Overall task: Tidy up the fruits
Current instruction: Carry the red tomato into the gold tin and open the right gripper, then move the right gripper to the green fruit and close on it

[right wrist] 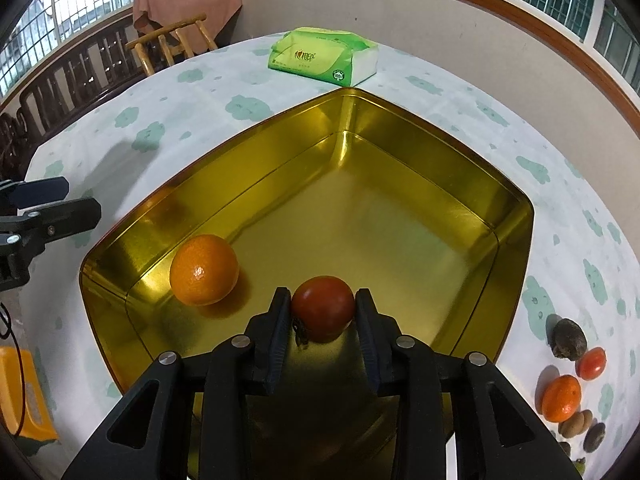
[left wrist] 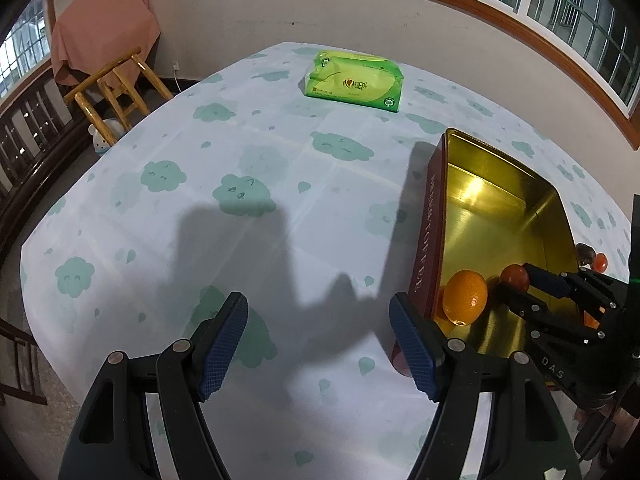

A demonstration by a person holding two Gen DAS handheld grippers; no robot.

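A gold tin box (right wrist: 460,184) with a dark red outside (left wrist: 424,240) stands on the table. An orange (right wrist: 204,270) lies in its near left corner; it also shows in the left wrist view (left wrist: 465,297). My right gripper (right wrist: 323,312) is shut on a red tomato (right wrist: 323,307) and holds it inside the box beside the orange; it shows in the left wrist view (left wrist: 516,284). My left gripper (left wrist: 320,344) is open and empty over the tablecloth, left of the box. More fruit lies right of the box: an orange (right wrist: 561,398), a small tomato (right wrist: 591,363) and dark brown fruits (right wrist: 569,338).
A green tissue pack (left wrist: 354,82) lies at the far side of the table (left wrist: 160,220). A wooden chair (left wrist: 116,88) with a pink cloth stands beyond the table's left edge. A yellow object (right wrist: 24,396) lies off the table at left.
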